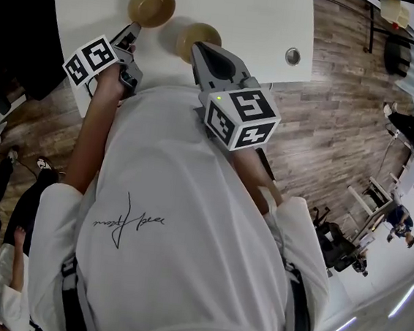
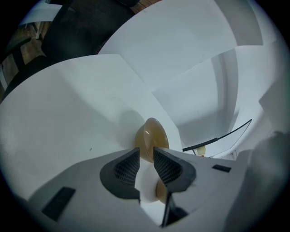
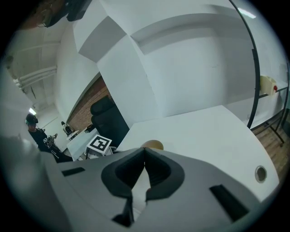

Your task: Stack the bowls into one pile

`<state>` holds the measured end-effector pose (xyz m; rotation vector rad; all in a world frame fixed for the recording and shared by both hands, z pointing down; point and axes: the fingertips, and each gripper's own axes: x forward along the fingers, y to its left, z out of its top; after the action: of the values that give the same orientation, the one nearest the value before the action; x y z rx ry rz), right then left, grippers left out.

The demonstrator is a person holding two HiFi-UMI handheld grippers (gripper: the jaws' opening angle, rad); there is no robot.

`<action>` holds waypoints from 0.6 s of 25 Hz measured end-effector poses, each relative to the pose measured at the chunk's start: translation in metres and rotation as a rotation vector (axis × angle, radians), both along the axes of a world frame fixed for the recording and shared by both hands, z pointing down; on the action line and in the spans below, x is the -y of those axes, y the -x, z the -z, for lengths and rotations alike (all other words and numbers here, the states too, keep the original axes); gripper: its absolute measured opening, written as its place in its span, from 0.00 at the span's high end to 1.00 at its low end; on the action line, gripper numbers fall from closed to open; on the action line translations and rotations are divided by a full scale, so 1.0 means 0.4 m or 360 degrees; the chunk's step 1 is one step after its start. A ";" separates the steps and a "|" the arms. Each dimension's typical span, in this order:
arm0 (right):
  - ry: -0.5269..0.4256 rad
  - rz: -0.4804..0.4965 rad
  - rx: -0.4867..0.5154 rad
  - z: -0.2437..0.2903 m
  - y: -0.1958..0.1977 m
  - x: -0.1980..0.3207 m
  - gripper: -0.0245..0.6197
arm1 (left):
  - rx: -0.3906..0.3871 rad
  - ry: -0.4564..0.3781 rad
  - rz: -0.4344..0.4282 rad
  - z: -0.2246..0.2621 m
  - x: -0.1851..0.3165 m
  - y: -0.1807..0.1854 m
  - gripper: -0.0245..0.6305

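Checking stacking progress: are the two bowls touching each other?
Apart. The head view shows a strip of white table between the left bowl and the right bowl.

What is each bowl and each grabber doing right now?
left bowl: upright on the table, nothing stacked in it.
right bowl: on the table, apart from the left bowl, partly hidden.
left gripper: open, left bowl's rim between its jaws, not pinched.
right gripper: shut, empty.
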<state>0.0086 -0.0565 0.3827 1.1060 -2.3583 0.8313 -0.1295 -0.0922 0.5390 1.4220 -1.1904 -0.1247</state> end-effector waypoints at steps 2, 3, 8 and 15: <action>0.0005 0.0000 0.0001 0.001 0.000 0.001 0.95 | -0.0012 0.0009 0.0008 -0.002 0.005 0.000 0.83; 0.0009 0.0000 0.0002 0.000 0.000 0.001 0.95 | -0.0018 0.0016 0.0013 -0.005 0.007 0.000 0.83; 0.0052 -0.0029 0.0024 -0.019 -0.010 0.006 0.95 | -0.0057 0.0047 0.0040 -0.026 0.011 -0.003 0.83; 0.0087 -0.0034 0.0036 -0.021 -0.008 0.010 0.95 | -0.0063 0.0056 0.0063 -0.021 0.023 0.004 0.83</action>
<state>0.0116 -0.0605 0.3911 1.1069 -2.3319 0.9148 -0.1313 -0.1013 0.5475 1.3599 -1.1827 -0.1579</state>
